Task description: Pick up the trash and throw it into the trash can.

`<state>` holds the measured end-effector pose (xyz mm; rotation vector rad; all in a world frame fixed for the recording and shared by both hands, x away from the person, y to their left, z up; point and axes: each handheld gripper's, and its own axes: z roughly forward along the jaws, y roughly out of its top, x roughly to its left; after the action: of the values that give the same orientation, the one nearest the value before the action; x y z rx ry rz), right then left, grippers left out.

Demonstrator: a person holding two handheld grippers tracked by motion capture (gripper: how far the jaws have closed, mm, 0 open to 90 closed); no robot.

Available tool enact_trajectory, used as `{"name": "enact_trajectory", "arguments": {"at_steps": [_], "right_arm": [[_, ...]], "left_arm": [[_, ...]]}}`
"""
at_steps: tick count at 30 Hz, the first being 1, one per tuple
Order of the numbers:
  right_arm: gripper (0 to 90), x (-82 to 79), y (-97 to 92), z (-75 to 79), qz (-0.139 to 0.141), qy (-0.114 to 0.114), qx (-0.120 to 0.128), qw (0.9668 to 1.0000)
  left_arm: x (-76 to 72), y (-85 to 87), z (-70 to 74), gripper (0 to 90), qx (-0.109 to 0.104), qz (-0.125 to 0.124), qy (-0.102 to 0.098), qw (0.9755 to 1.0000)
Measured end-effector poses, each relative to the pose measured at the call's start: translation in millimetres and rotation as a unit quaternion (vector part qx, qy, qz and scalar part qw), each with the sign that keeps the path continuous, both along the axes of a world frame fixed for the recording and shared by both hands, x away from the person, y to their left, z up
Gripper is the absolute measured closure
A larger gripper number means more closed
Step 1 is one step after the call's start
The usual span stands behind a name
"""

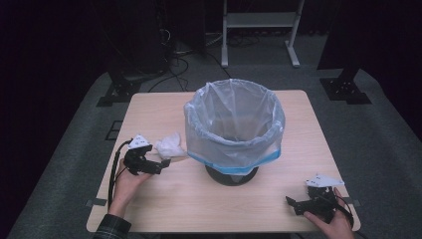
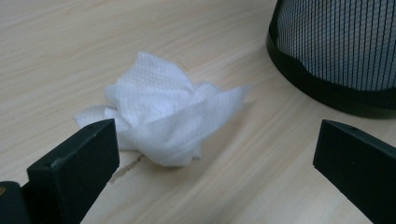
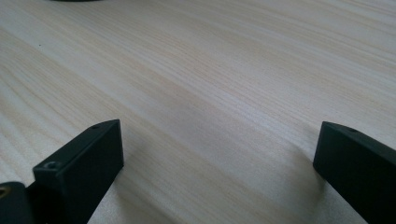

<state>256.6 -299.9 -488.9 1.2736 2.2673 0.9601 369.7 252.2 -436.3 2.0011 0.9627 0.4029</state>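
A crumpled white tissue point(image 1: 171, 146) lies on the wooden table point(image 1: 164, 194), left of a black mesh bin point(image 1: 233, 174) lined with a clear bag with a blue edge point(image 1: 234, 122). My left gripper point(image 1: 161, 162) is open just short of the tissue point(image 2: 163, 112), its jaws wide apart with the tissue ahead of them and the bin's mesh wall point(image 2: 336, 51) to the right. At the table's front right corner my right gripper point(image 1: 293, 201) is open over bare wood point(image 3: 201, 84), holding nothing.
Behind the table stand a white frame point(image 1: 261, 22) and black stands with cables point(image 1: 134, 64) on grey carpet. The table's front edge is close to both hands.
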Motion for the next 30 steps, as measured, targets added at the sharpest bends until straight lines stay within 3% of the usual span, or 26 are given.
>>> {"name": "enact_trajectory", "arguments": {"at_steps": [3, 6, 11, 14, 15, 22, 30], "right_arm": [[0.2, 0.0, 0.0, -0.1, 0.0, 0.0, 0.0, 1.0], [0.2, 0.0, 0.0, 0.0, 0.0, 0.0, 0.0, 1.0], [0.1, 0.4, 0.0, -0.1, 0.0, 0.0, 0.0, 1.0], [0.1, 0.4, 0.0, -0.1, 0.0, 0.0, 0.0, 1.0], [0.1, 0.4, 0.0, -0.1, 0.0, 0.0, 0.0, 1.0], [0.1, 0.4, 0.0, -0.1, 0.0, 0.0, 0.0, 1.0], [0.1, 0.4, 0.0, -0.1, -0.001, 0.0, 0.0, 1.0]], "left_arm": [[4.8, 2.2, -1.8, 0.0, -0.011, 0.007, -0.002, 0.9999], [11.3, 2.5, -1.7, 0.0, -0.004, 0.005, 0.006, 1.0], [22.1, 1.9, -3.0, 0.0, -0.006, 0.014, -0.007, 0.9999], [28.8, 3.3, -8.1, 0.0, 0.005, 0.023, -0.008, 0.9997], [34.8, 3.3, -10.5, 0.0, 0.013, 0.024, 0.005, 0.9996], [47.7, -0.3, -17.5, 0.0, 0.015, 0.027, 0.001, 0.9995], [63.1, -5.7, -36.4, 0.0, 0.031, 0.028, 0.035, 0.9985]]}}
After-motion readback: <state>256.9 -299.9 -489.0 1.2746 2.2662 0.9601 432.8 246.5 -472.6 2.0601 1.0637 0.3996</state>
